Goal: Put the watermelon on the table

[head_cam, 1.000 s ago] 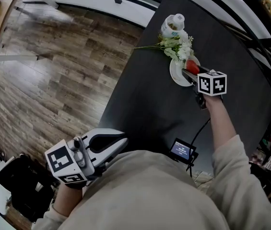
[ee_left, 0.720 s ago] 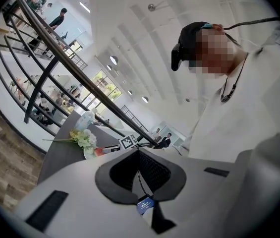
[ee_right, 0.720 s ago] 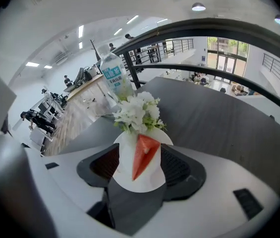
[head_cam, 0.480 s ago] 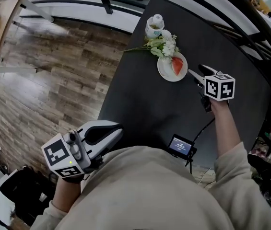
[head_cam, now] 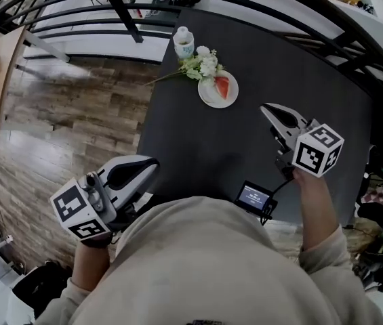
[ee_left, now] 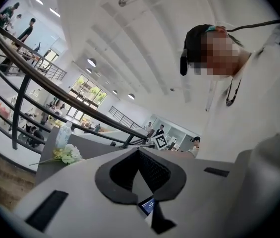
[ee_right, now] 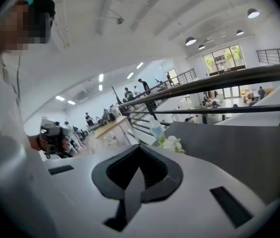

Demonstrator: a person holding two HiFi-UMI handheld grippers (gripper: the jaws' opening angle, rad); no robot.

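Head view first: the watermelon (head_cam: 223, 87) slice is sitting on a plate (head_cam: 207, 97) at the far end of the table (head_cam: 198, 147), just beside the flowers (head_cam: 201, 65) and a bottle (head_cam: 184, 42). The right gripper (head_cam: 267, 109) hangs over the table's right side, well apart from the plate, with nothing in it. The left gripper (head_cam: 144, 170) is at the near left edge, close to the person's body, also empty. There's a little screen (head_cam: 253, 197) at the near edge too.

Left gripper view: jaws pressed together, nothing between them. It's pointing roughly level across the table, with flowers and bottle far off at left.

Right gripper view: jaws have just been closing and now meet tip to tip, with nothing caught between. Bottle and flowers show beyond them; I can't pick out the slice from here.

My read: the placing is basically done, since the slice is down and let go. What's left is just backing both hands off without clipping the plate or flowers, so nothing fiddly.
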